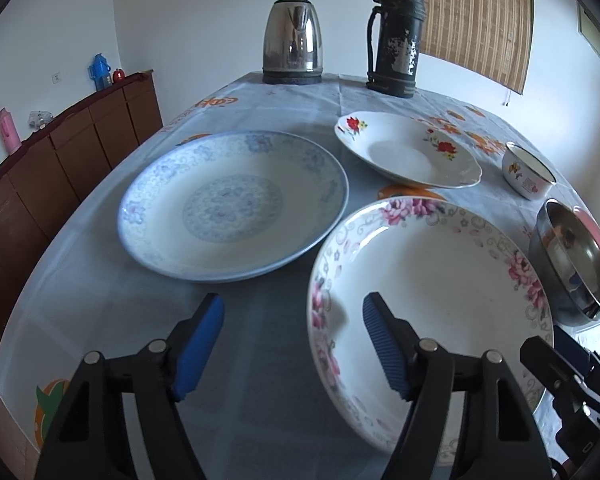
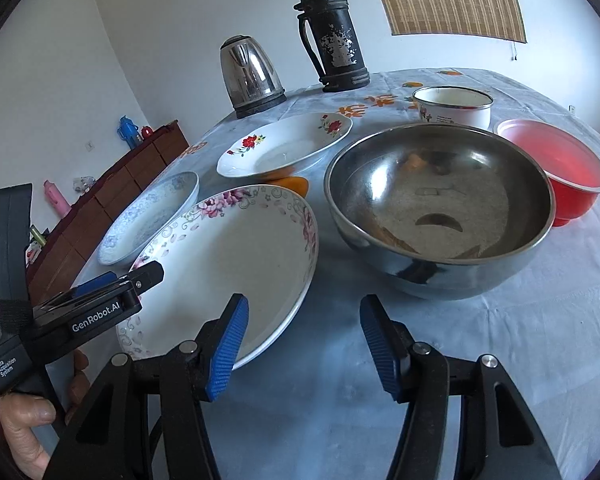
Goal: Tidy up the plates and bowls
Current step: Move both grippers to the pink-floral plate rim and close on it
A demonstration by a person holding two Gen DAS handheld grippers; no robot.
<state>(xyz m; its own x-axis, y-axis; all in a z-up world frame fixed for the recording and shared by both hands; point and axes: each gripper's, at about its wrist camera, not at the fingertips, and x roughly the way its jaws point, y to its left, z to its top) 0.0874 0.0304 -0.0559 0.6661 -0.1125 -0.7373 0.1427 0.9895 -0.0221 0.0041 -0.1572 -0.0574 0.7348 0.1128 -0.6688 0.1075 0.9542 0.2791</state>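
Observation:
A pink-flowered plate (image 1: 428, 280) (image 2: 228, 260) lies nearest on the table. My left gripper (image 1: 293, 304) is open astride the plate's left rim, one blue pad over the inside and one outside, neither pressing. My right gripper (image 2: 305, 302) is open astride its right rim in the same way. A blue-patterned plate (image 1: 232, 208) (image 2: 148, 216) lies to the left and a red-flowered plate (image 1: 408, 152) (image 2: 284, 144) behind. A steel bowl (image 1: 572, 260) (image 2: 440, 208) stands to the right, then a red plastic bowl (image 2: 552, 168) and a small enamel bowl (image 1: 528, 170) (image 2: 452, 106).
A steel kettle (image 1: 292, 40) and a worn black flask (image 1: 396, 40) stand at the table's far edge. A wooden cabinet (image 1: 60, 168) runs along the wall to the left. A hand (image 2: 28, 420) holds the left gripper's handle.

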